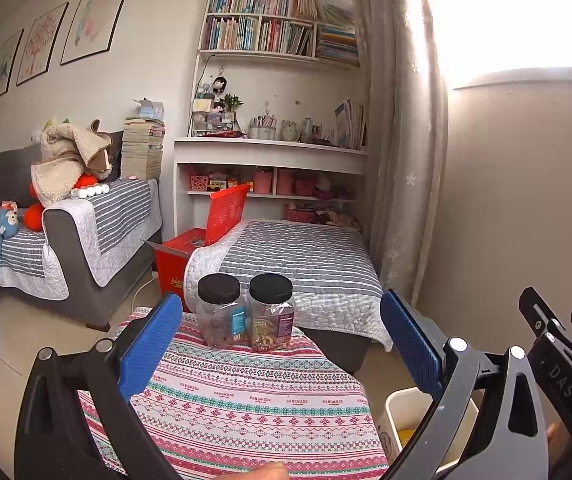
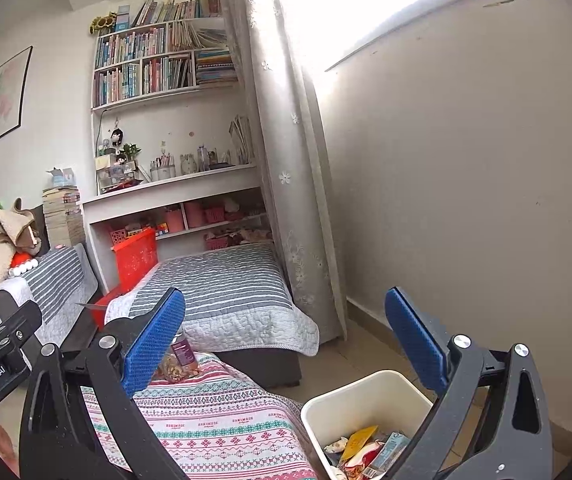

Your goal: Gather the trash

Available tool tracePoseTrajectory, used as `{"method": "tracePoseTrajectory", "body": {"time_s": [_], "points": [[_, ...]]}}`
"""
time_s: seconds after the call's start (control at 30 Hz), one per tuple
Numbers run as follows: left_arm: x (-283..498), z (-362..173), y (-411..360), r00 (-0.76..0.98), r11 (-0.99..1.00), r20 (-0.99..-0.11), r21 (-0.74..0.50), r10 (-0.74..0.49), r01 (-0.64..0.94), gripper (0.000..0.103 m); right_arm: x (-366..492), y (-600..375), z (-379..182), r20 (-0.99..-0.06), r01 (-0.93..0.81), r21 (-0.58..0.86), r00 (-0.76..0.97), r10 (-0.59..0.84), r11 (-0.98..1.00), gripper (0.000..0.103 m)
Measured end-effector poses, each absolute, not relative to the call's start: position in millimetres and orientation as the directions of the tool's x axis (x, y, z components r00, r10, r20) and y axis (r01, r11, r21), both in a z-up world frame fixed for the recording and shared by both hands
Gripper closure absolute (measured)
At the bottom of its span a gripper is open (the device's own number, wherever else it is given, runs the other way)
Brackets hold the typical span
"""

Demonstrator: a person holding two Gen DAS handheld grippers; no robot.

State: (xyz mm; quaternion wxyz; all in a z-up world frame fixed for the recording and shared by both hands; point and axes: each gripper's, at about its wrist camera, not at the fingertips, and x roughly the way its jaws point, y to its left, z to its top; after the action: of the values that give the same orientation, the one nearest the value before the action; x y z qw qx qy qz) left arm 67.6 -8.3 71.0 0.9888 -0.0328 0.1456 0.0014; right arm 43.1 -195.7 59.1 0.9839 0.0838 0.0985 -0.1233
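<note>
The table [image 1: 254,412], under its patterned cloth, fills the space between and below the fingers of the left gripper [image 1: 286,344], and the part of it that shows carries no loose litter; by that measure the collecting looks nearly or wholly done, though the near edge and the floor lie outside both views. The bin [image 2: 350,400] stands on the floor beside the table, below and between the fingers of the right gripper [image 2: 286,344]; wrappers and a small carton [image 2: 390,446] lie in a heap inside it (the trash gathered so far, I judge). Both grippers are spread wide with nothing between their fingers. Ahead of the left fingers, at the table's far edge, two black-lidded jars [image 1: 246,312] stand upright and just beside each other, part full of snacks; they look like things kept, not rubbish. Beyond them lie a striped-quilt ottoman [image 1: 306,264] and a red box [image 1: 182,256]. Nothing blocks the way to the bin; the jars are the only things a sweep over the table might knock.
</note>
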Motion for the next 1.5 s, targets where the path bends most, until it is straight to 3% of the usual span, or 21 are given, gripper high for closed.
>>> {"method": "tracePoseTrajectory", "body": {"time_s": [1.5], "points": [[71, 65, -15, 0.95, 0.998, -0.311, -0.06, -0.023, 0.004, 0.007, 42, -209, 57, -0.224, 0.269, 0.134, 0.946, -0.235, 0.954, 0.007]]}}
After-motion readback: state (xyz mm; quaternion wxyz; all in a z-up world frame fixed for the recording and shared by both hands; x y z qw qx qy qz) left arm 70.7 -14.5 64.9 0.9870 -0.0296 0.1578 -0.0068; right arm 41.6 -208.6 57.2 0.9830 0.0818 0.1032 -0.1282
